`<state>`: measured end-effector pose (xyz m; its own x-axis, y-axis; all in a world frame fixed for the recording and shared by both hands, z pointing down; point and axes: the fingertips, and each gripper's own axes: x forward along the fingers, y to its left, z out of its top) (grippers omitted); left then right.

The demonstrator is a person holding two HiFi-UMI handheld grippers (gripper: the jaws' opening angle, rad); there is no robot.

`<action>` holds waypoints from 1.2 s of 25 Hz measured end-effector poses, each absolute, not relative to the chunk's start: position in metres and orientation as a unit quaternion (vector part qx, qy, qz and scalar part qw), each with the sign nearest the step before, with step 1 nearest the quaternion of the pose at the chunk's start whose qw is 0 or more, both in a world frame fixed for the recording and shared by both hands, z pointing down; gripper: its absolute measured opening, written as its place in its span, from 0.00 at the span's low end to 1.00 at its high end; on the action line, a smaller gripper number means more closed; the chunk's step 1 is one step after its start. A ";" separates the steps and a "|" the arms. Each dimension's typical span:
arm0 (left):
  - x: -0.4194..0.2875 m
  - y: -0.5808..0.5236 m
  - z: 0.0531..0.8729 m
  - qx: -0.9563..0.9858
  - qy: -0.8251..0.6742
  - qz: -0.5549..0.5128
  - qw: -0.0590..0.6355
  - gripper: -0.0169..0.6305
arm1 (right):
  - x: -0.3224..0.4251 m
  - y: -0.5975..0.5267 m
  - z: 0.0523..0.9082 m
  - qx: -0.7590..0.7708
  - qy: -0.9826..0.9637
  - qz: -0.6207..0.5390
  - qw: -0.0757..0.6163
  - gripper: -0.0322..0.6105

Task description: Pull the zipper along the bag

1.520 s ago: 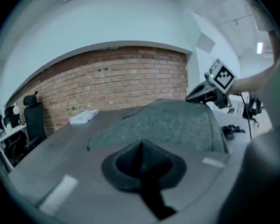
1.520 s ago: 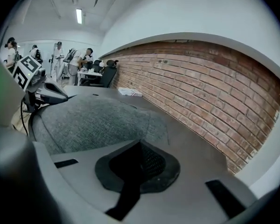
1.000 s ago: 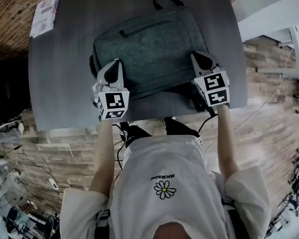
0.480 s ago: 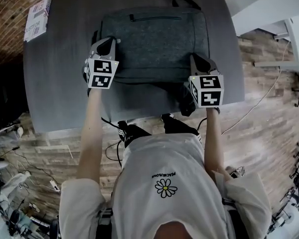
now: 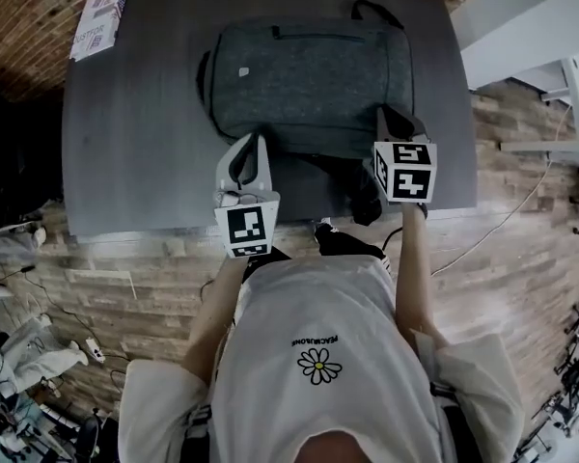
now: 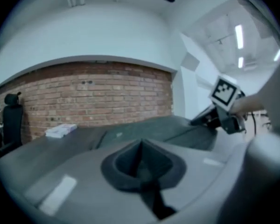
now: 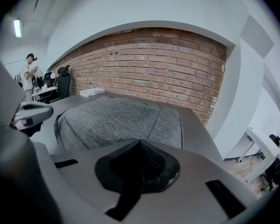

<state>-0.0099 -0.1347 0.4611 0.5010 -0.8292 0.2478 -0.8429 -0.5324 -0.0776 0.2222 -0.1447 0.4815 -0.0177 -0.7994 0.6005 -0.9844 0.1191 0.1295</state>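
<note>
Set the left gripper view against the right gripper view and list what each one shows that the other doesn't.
Only the left gripper view: the right tongs from outside, with their marker cube, and ceiling lights. Only the right gripper view: the left tongs from outside and a person standing far off. Both: the gray bag, brick wall, dark table and white box; each pair of tongs appears shut and empty in its own view.
</note>
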 end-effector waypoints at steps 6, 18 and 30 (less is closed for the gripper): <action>0.034 -0.081 0.511 0.881 -0.423 0.154 0.147 0.19 | 0.221 -0.143 0.480 0.639 -0.701 0.164 0.273 0.05; 0.075 -0.082 0.560 0.848 -0.419 0.174 0.273 0.21 | 0.217 -0.143 0.480 0.609 -0.729 0.182 0.255 0.05; 0.086 -0.088 0.568 0.842 -0.409 0.210 0.281 0.21 | 0.212 -0.139 0.478 0.593 -0.744 0.188 0.243 0.05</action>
<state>0.0857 -0.0875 0.5679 0.5765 -0.5711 0.5843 -0.8075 -0.5074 0.3008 0.2121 -0.1390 0.4780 -0.1795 -0.7912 0.5847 -0.9740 0.2262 0.0071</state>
